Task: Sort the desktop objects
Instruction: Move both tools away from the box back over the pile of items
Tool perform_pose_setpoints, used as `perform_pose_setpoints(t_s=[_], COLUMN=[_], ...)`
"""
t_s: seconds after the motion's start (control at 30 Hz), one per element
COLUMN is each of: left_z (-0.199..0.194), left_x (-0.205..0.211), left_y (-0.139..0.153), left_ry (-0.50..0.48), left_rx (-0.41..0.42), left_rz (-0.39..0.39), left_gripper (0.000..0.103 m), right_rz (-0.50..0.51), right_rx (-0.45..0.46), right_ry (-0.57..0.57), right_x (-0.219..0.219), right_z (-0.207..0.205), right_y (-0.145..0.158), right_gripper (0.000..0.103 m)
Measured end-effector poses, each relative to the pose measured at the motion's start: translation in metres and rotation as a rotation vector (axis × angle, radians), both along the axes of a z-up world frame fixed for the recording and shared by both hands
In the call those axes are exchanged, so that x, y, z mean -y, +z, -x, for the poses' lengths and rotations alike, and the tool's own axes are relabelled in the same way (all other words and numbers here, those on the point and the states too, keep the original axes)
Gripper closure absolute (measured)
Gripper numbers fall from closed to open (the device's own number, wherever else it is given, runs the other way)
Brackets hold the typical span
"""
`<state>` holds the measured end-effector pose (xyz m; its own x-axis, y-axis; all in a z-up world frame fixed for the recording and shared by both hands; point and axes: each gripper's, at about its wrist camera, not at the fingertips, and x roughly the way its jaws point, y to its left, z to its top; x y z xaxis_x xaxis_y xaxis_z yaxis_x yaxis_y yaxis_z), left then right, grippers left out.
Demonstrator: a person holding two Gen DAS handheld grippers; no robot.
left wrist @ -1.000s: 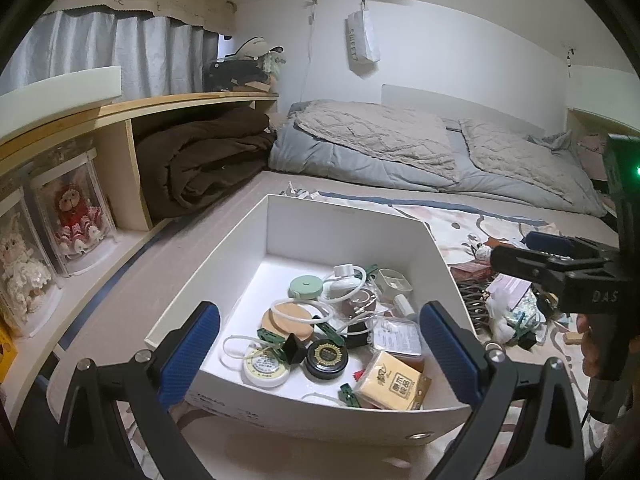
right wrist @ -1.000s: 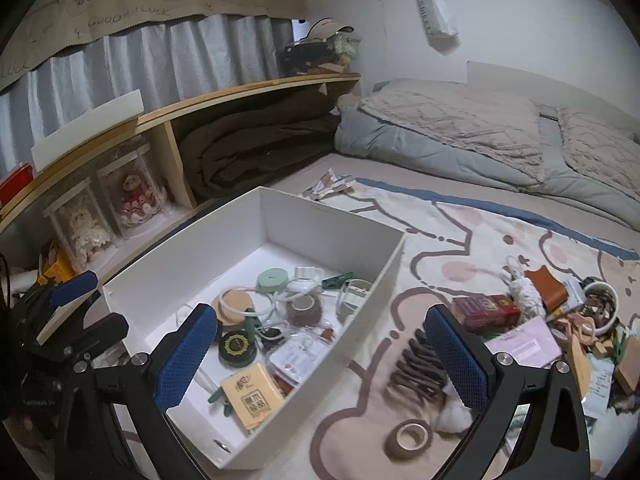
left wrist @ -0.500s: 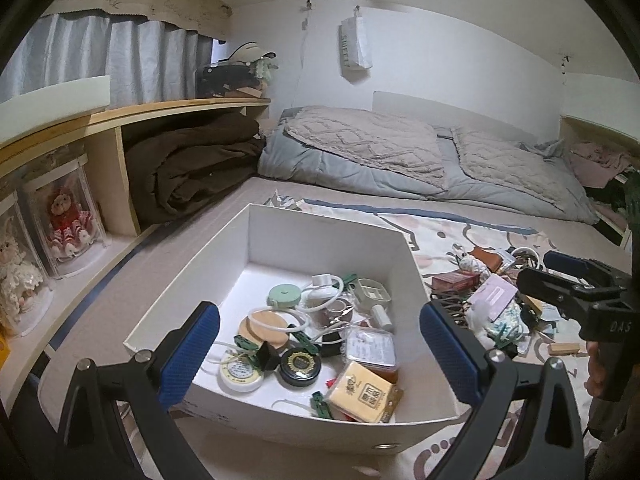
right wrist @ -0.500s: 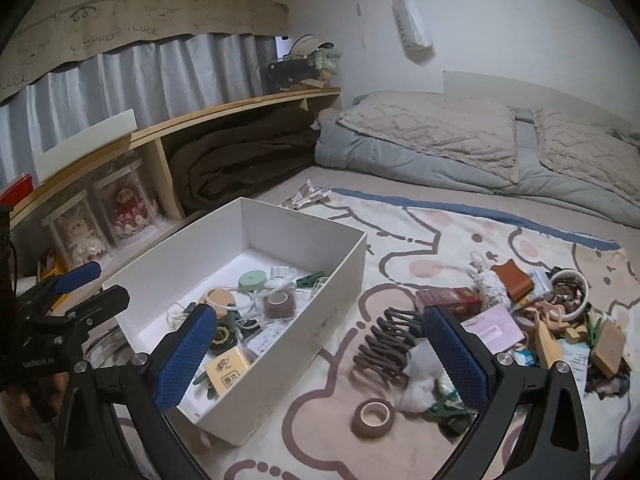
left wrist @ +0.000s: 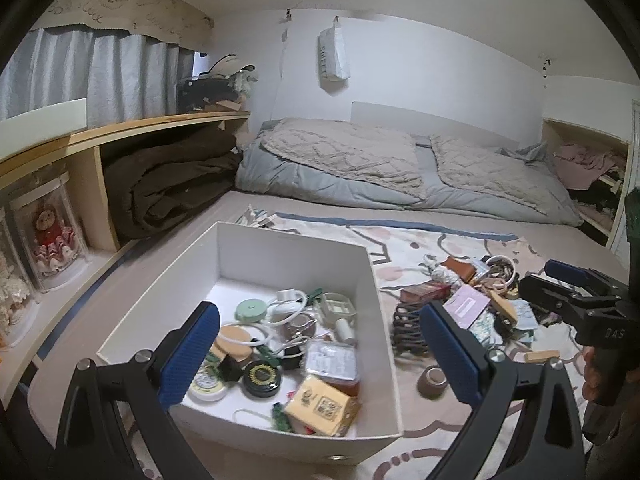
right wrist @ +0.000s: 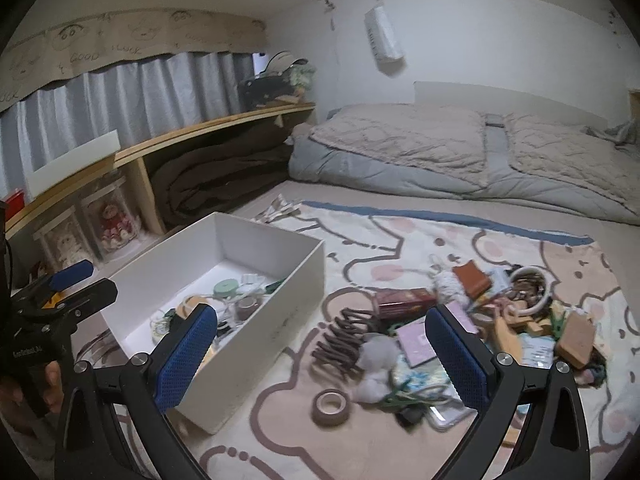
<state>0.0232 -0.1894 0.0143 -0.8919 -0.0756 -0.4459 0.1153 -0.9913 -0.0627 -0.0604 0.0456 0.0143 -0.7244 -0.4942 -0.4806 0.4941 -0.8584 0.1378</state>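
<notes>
**Ana:** Both pairs of jaws stand spread wide with nothing between them. The left gripper [left wrist: 320, 350] hangs above the near end of the white cardboard box [left wrist: 384, 384], and the right gripper [right wrist: 320, 350] hangs over the patterned blanket [right wrist: 420, 248], with the loose pile straight ahead of it.

**Ben:** What sits closest to the right jaws?

**Ana:** A small brown roll of tape [right wrist: 330, 406] lies flat just below them and a little inside the left finger. Beyond it, roughly midway between the fingers, are a dark brown coiled hair claw [right wrist: 340, 340] and a grey fluffy pompom [right wrist: 376, 356].

**Ben:** How would you judge them for handling?

**Ana:** The tape looks light and stiff; I'd pinch it across the outer rim, since the ring should resist the squeeze. The claw seems rigid but open-toothed, so a grip along its spine is safer than one on the prongs. The pompom is soft and would squash, so close fully on it.

**Ben:** And further off?

**Ana:** A dark red rectangular carton [right wrist: 404, 300] lies beyond the claw, and a pale pink flat card [right wrist: 416, 340] lies just inside the right finger. The card is thin and lies flush with the blanket, so it is likely awkward to take hold of.
</notes>
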Motion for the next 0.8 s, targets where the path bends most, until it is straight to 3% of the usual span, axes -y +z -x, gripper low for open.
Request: perform_pose_setpoints(t_s=[0.5,0.8], left_z=[0.012,0.021], left_x=[-0.049,-0.084], left_y=[0.014,0.014], left_ry=[-0.055,-0.067], left_rx=[-0.062,-0.083], left_rz=[-0.058,-0.049], left_gripper=[0.002,0.002], right_rz=[-0.028,-0.014], right_rx=[-0.051,-0.063], right_ry=[-0.166,-0.257], right_x=[-0.078,-0.126], right_z=[-0.01,-0.015], right_y=[0.008,0.003], right_gripper=[0.0,0.0])
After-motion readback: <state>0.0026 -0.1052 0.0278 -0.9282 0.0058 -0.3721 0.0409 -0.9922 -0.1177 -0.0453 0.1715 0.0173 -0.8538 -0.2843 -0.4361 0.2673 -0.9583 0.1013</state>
